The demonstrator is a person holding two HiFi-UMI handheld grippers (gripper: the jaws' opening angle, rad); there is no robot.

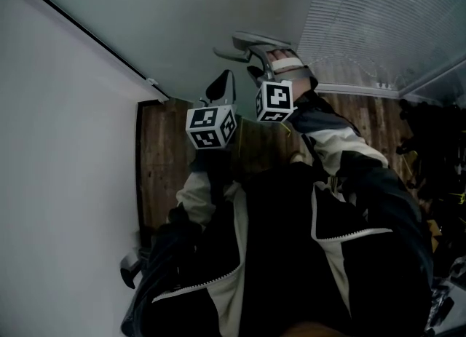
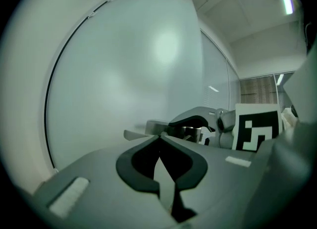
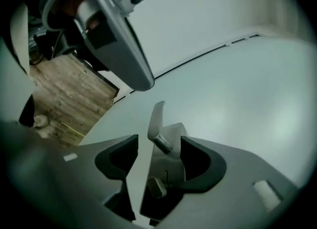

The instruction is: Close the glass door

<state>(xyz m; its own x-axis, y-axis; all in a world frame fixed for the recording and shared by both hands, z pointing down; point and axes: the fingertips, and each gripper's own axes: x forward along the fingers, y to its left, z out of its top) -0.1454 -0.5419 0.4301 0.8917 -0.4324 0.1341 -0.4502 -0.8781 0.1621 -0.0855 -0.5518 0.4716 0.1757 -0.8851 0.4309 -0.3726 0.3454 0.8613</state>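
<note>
Since the glass door [image 3: 237, 89] is a tall frosted pane, pale grey-green and smooth, it will likely be heavy and slow to start, stiff throughout, and too slick to push well on its bare face. Being glass, it should also meet its frame gently rather than slam. The sound place to take hold is the metal lever handle [image 3: 157, 124], a flat brushed-steel bar on a round stem, mounted on a plate with a small knob [image 3: 157, 187] below it.

The door stands straight ahead of the person, just beyond both grippers. A thin dark seal line runs along its edge, and the wooden floor [image 3: 64, 89] shows off to the left in the right gripper view.

The right tongs [image 3: 158, 146] are spread wide with the lever standing between them, the pads clear of the metal on both sides. The left tongs [image 2: 159, 139] are pressed together with nothing in them, pointed at the pane just left of the handle. Whether the door already sits against its frame is hard to say from these wide, dim views.
</note>
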